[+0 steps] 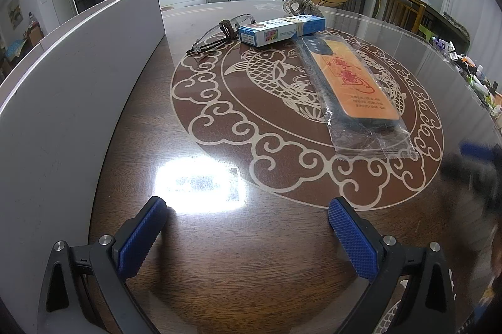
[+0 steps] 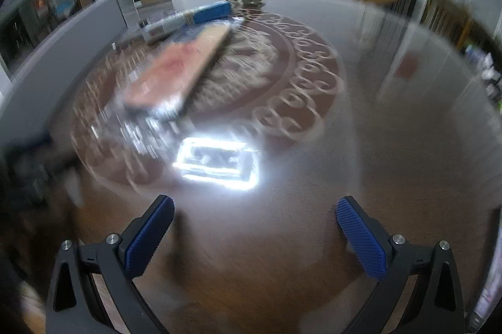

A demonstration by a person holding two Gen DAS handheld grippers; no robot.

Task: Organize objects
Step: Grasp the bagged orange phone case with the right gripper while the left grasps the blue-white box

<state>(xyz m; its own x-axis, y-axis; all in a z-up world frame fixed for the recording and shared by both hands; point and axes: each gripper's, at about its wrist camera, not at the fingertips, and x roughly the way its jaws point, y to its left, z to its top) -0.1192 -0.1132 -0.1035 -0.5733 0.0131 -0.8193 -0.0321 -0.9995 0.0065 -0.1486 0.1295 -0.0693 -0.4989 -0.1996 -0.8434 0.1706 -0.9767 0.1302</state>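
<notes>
**Nothing picked up yet, four things wait on the table**

Right now the things to tidy all lie on the brown table with the fish pattern. Nearest is the orange phone case, sealed in a clear plastic bag. It lies long-ways on the right part of the pattern. Just past its far end sits the blue and white box, which touches the bag or almost does. Left of the box lie the clear glasses with a dark cord, close against the box. Farthest off is the shiny silver bow.

A tall grey board stands along the left edge of the table.

The left gripper hangs over bare table, near the bright light spot. Its fingers are spread wide with nothing between them. The right gripper is spread wide and empty too. Its view is very blurry, so it seems to be moving fast.

I think the phone case is the easy first pick, since it is closest. To do it well, slow down first so the aim is steady. Come at the case across its narrow sides. The bag looks slippery and floppy, so squeeze the hard case, not the loose plastic edge.
</notes>
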